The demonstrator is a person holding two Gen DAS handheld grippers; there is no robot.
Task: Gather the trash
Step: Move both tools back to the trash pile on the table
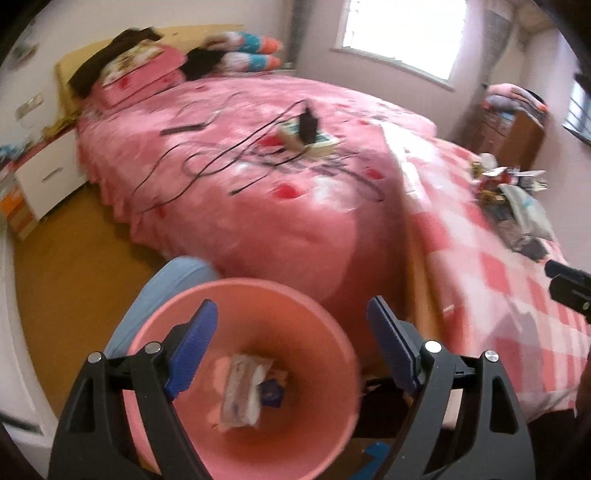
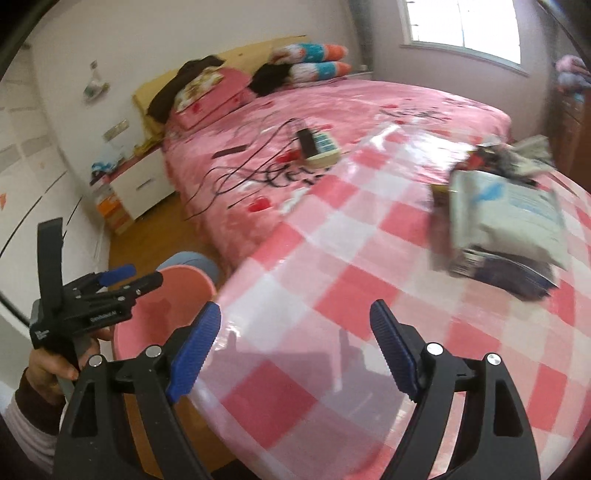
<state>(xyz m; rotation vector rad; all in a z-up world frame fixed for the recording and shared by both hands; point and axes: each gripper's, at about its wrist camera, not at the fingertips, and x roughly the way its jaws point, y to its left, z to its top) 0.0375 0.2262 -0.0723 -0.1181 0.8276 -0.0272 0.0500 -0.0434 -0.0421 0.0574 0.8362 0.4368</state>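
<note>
A bed with a pink cover is seen across the room, under a window. Pillows are piled at its head, and black cables and a power strip are spread on the cover. Beside the head of the bed a white nightstand is placed on the wooden floor.

Nearer to the cameras a table is covered by a pink and white checked cloth under clear plastic. At its far right part the trash is gathered: a white and blue wrapper on top of darker packets, with more crumpled papers behind it. The pile is blurred, so the single pieces cannot be told exactly.

A pink bin is standing on the floor just beside the table edge, and a light blue stool is partly hidden behind it. At the bottom of the bin a white wrapper and a small dark blue piece are lying.

The left gripper is held above the mouth of the bin, pointed down into it. Its jaws are spread wide and nothing is held between the blue pads. In the right view it is seen in a hand with a dark sleeve.

The right gripper is held over the near part of the table, well apart from the trash. Its jaws are also wide apart and nothing is gripped by them
</note>
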